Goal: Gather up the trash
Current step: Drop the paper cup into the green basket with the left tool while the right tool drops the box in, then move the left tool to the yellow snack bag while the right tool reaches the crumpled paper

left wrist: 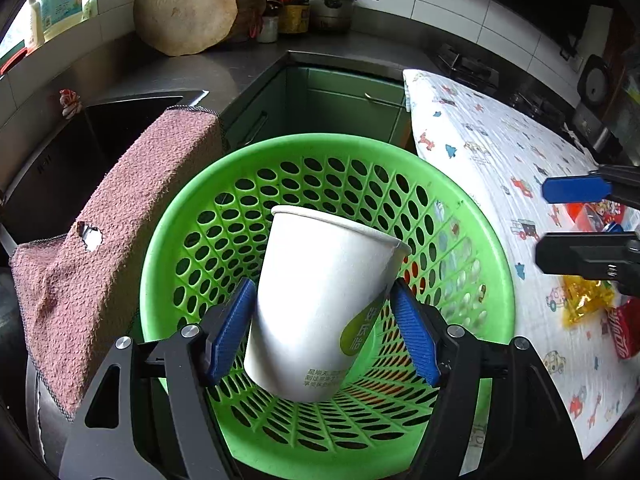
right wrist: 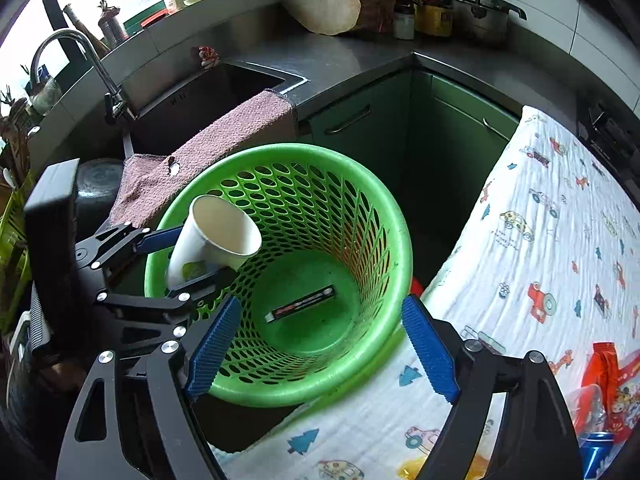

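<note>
Glossy perforated plastic basket, matt paper cup, rough pink terry cloth.

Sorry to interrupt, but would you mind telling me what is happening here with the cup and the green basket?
Trash is being collected. The left gripper holds a white paper cup, tilted, over the green basket, its jaws shut on the cup's sides. It has not been released. The right gripper hangs empty with open jaws near the basket's rim. A small dark wrapper already lies at the bottom, and more litter remains on the patterned cloth.
</note>
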`<state>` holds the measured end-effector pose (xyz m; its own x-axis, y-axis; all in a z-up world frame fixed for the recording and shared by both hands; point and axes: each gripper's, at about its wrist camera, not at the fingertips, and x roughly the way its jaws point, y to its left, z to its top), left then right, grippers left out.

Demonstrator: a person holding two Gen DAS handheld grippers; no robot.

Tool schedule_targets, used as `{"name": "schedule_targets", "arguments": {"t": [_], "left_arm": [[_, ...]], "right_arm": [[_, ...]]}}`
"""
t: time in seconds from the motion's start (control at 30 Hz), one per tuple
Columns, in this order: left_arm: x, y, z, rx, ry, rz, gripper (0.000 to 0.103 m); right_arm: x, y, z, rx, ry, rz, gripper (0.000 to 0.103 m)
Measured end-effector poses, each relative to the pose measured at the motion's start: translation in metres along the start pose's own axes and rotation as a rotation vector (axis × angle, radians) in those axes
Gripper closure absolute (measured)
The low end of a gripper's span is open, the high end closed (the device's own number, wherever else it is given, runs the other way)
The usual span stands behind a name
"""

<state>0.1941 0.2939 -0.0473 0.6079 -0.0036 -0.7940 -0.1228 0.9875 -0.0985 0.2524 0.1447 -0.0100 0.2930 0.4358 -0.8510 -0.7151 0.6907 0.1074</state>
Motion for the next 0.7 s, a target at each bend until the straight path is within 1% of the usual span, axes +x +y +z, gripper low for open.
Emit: {"name": "schedule_targets", "arguments": {"t": [0.1,0.17,0.23,0.3,0.43,0.53,0.7], "left_arm": [[0.006,-0.004,0.0,-0.002,0.016,-0.001,0.032],[0.008,-0.006,0.001,-0.009,0.018,-0.008,0.026],[0.009,-0.008,0.001,-0.013,0.017,-0.001,0.021],[0.008,-0.01,0.002,-0.014,0.017,-0.007,0.02],[0.006,-0.017,0.003,-0.011,0.018,-0.003,0.016],[0.0,-0.026,0.003,0.001,0.006,-0.005,0.014],[-0.015,-0.048,0.001,0.04,-0.026,-0.011,0.011]], "right_arm": [[-0.02,-0.007,-0.014,-0.018,-0.016,-0.015,0.019],[-0.035,-0.016,-0.025,-0.017,-0.023,-0.033,0.018],[-0.051,-0.028,-0.039,-0.016,-0.03,-0.051,0.018],[-0.067,-0.042,-0.054,-0.008,-0.037,-0.083,0.015],[-0.097,-0.074,-0.088,0.029,-0.043,-0.141,0.013],[-0.115,-0.1,-0.116,0.077,-0.042,-0.181,0.012],[-0.126,-0.128,-0.16,0.142,-0.013,-0.213,0.011]]}}
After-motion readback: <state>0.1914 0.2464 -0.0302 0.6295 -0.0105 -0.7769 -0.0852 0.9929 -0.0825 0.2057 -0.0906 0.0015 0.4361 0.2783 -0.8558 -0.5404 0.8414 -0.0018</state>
